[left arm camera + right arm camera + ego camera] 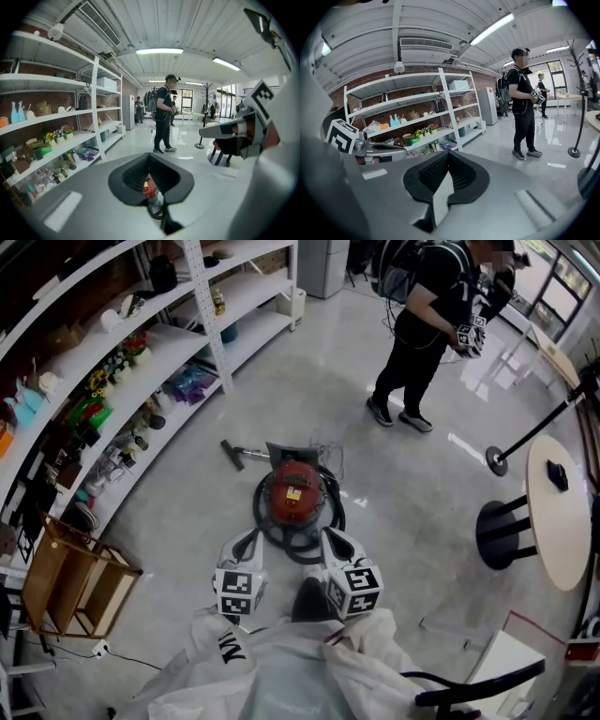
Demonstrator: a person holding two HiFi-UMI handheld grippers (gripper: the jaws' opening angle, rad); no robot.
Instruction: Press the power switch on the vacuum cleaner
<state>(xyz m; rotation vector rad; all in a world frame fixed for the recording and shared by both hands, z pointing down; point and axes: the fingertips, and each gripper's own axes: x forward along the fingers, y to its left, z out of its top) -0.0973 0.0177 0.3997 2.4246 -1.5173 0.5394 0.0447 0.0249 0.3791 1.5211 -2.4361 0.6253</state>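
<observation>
A red drum vacuum cleaner (293, 493) stands on the grey floor just ahead of me, with its black hose (330, 517) looped around it. A yellow label sits on its lid; I cannot pick out the switch. My left gripper (247, 542) hangs at its near left and my right gripper (329, 538) at its near right, both above the floor and apart from it. In the left gripper view the jaws of the left gripper (150, 157) are closed tip to tip, and the red vacuum (148, 187) shows through the notch. My right gripper (449, 155) is likewise shut and holds nothing.
White shelves (141, 362) full of small items line the left side. The vacuum's floor nozzle (232, 454) lies behind it. A person (427, 324) stands at the back. A round table (562, 512) and a stand base (497, 461) are at the right, a wooden crate (70, 582) at the near left.
</observation>
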